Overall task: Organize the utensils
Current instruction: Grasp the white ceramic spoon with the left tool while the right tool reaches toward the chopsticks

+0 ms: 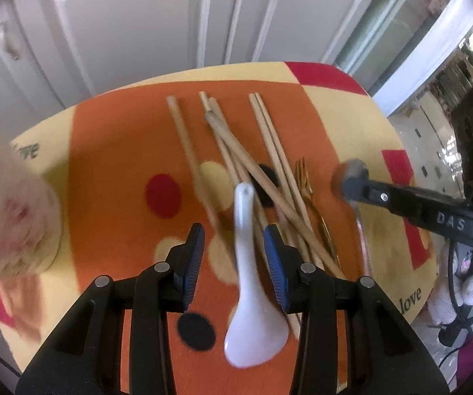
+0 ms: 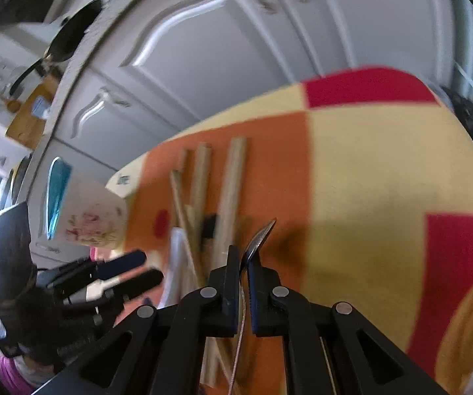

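Left gripper (image 1: 233, 256) fingers apart astride white spoon (image 1: 249, 299), lower centre; right gripper (image 2: 243, 283) fingers clamped on metal spoon (image 2: 258, 242).

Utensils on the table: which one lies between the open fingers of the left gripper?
The white ceramic spoon. It lies between the left gripper fingers, untouched; the wooden chopsticks and gold fork lie outside them.
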`<control>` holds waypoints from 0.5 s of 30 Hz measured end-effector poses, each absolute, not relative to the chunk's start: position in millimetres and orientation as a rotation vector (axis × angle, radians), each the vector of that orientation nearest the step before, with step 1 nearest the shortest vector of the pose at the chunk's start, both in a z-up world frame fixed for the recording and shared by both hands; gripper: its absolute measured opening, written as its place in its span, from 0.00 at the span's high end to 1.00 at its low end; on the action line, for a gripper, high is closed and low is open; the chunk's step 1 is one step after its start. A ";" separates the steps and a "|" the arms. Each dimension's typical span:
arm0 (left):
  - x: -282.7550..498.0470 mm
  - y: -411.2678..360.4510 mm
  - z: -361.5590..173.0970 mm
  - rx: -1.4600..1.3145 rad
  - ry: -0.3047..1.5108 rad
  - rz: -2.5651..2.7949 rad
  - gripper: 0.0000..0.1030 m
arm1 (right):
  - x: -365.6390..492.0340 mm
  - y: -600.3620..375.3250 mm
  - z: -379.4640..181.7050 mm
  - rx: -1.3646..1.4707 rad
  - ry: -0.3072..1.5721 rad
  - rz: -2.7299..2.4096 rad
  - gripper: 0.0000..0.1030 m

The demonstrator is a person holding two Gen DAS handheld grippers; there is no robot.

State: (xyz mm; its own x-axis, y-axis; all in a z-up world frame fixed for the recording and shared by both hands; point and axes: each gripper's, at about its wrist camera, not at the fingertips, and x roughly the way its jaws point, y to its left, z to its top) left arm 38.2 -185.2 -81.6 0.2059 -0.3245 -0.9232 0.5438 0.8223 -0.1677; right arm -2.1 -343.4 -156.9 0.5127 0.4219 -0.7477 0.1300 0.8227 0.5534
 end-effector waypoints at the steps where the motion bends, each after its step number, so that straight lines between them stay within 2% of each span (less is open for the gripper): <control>1: 39.1 -187.6 -82.8 0.216 1.224 -0.616 0.68 | -4.9 -348.2 -159.7 0.618 1.038 0.179 0.96; 4: 42.8 -196.1 -87.0 0.252 1.217 -0.624 0.70 | -9.3 -357.6 -162.5 0.653 1.042 0.180 0.96; 8: 46.5 -205.7 -89.0 0.283 1.218 -0.648 0.89 | -6.3 -362.4 -161.8 0.637 1.028 0.168 0.93; 15: 42.3 -193.4 -79.7 0.227 1.212 -0.666 0.89 | 12.1 -365.2 -176.5 0.709 1.052 0.195 0.93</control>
State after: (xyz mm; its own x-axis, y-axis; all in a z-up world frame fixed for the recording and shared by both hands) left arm 42.3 -193.4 -79.7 0.1904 -0.3522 -0.9164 0.5850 0.7903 -0.1822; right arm 12.1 -365.2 -176.5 0.5019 0.4701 -0.7260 0.1790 0.7648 0.6189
